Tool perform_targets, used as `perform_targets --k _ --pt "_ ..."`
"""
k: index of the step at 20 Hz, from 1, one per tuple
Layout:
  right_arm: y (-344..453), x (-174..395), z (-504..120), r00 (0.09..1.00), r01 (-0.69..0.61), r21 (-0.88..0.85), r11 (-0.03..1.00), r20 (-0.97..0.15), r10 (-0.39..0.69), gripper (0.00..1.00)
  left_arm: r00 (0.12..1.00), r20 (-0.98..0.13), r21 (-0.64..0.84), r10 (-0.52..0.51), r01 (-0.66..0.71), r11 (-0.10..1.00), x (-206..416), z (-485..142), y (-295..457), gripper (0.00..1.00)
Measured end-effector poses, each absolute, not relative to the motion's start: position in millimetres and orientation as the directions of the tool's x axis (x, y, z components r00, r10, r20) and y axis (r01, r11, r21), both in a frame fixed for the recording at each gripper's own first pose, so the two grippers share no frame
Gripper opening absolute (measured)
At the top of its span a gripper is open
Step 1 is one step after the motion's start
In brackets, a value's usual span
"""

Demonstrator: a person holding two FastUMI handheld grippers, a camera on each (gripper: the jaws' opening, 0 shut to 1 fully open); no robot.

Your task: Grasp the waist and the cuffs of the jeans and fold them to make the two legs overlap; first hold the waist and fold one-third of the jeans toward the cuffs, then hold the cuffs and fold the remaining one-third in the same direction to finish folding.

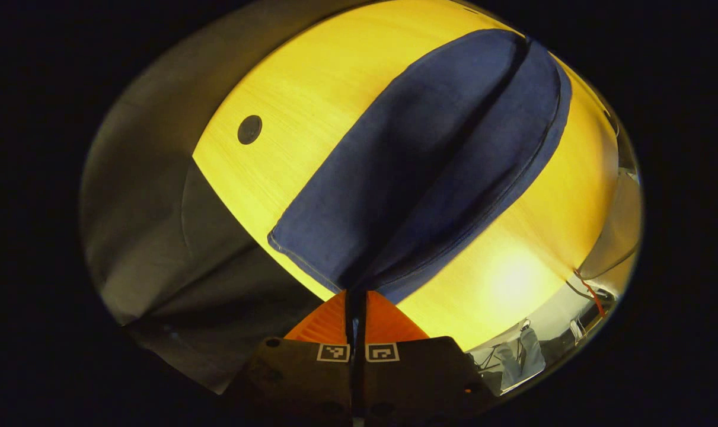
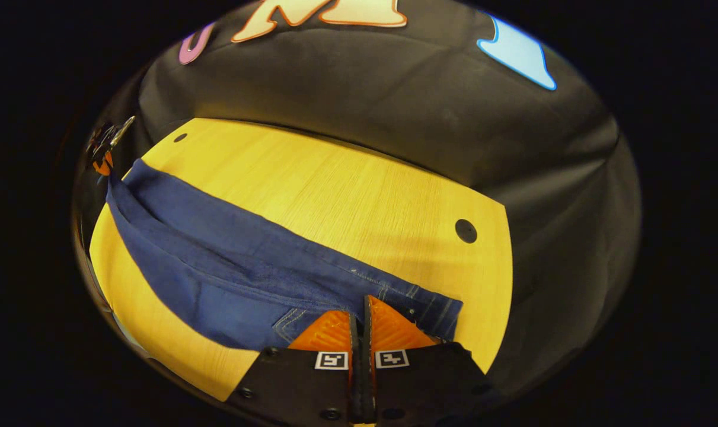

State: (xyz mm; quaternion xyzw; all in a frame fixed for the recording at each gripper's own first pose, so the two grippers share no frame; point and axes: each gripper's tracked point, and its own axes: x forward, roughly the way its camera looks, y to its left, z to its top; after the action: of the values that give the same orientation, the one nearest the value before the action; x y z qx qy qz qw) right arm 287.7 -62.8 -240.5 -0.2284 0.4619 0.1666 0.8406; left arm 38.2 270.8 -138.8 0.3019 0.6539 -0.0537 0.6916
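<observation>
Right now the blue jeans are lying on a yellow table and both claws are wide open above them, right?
Not quite. The jeans do lie on the yellow table, but both claws are shut on them: the left claw in the left gripper view, the right claw in the right gripper view.

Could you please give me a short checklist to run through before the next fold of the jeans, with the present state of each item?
1. Left gripper closed on the cuff end of the jeans: ok, the fingers are together with cloth between them.
2. Right gripper closed on the waist end, beside the pocket stitching: ok.
3. Two legs overlapping: ok, one leg lies on the other in the left gripper view.
4. Jeans lying flat along the table: mostly ok, with a long crease down the middle.
5. First one-third fold from the waist: not yet done.
6. Whether each grip holds every layer: cannot tell.
</observation>
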Motion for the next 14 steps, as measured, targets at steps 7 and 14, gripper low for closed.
perform_targets --k 7,14 --pt "-59.6 304.6 -287.1 0.472 -0.45 -0.174 0.876 -0.879 0.068 0.02 0.135 -0.942 0.333 0.307 0.468 0.819 78.3 -189.7 290.9 0.0" --pt "-76.7 327.9 -271.4 0.529 -0.318 -0.122 0.94 -0.846 0.069 0.58 0.252 -0.884 0.467 0.394 0.42 0.779 108.0 -171.8 314.3 0.77"
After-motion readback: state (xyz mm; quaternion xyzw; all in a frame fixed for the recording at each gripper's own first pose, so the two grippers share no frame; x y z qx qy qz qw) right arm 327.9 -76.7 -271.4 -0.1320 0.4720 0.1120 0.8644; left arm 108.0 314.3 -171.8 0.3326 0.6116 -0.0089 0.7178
